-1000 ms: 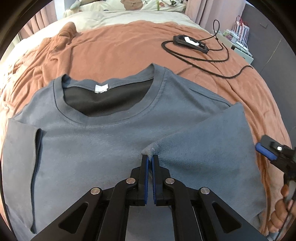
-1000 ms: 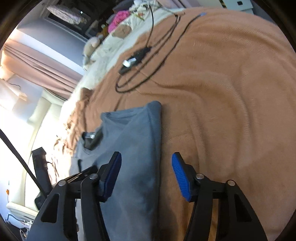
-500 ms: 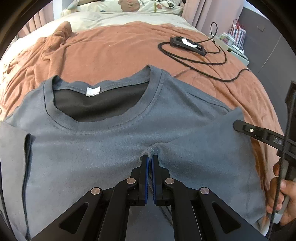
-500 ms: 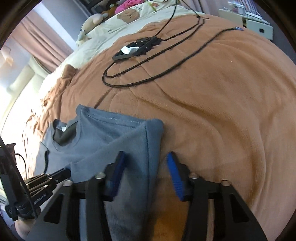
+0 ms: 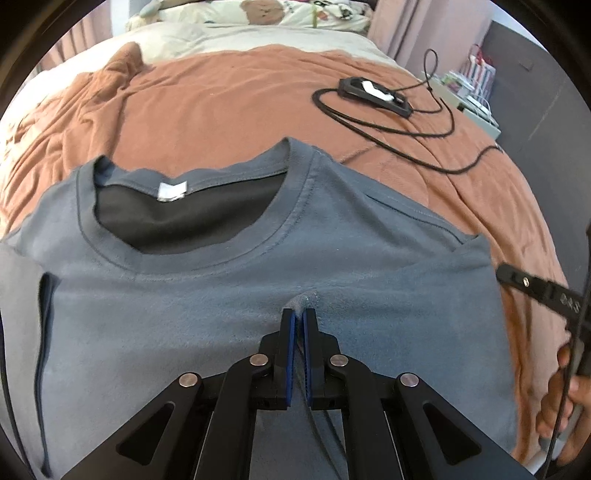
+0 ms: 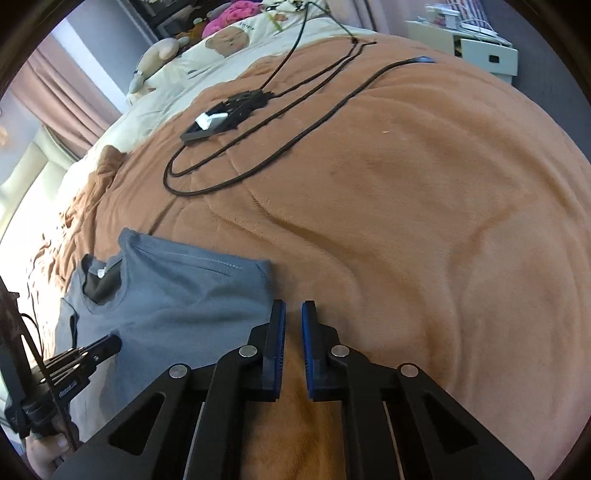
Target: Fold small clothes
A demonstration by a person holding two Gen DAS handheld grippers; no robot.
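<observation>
Two handheld grippers work over a grey t-shirt (image 5: 229,295) spread front-up on a bed covered by a rust-brown blanket (image 5: 229,103). The shirt lies with its round neckline (image 5: 184,221) toward the pillows (image 5: 258,14), and a white label (image 5: 171,190) shows inside the collar.

Below the neckline, near the middle of the shirt's chest, the left gripper (image 5: 298,314) has its blue-padded fingers pressed together on a small raised pinch of grey fabric. One sleeve is folded in across the chest toward that pinch, so the shirt's edge on that side runs straight.

Just beside that folded edge, the right gripper (image 6: 293,314) sits low over the bare blanket. Its fingers are nearly together with a narrow gap between them, and nothing is held in the gap; the nearer finger is right against the shirt's edge, though contact cannot be confirmed.

Beyond the shirt, further up the blanket toward the pillows, lies a flat black device (image 6: 225,118) with a white piece on it, and black cables (image 6: 295,110) loop around it.
</observation>
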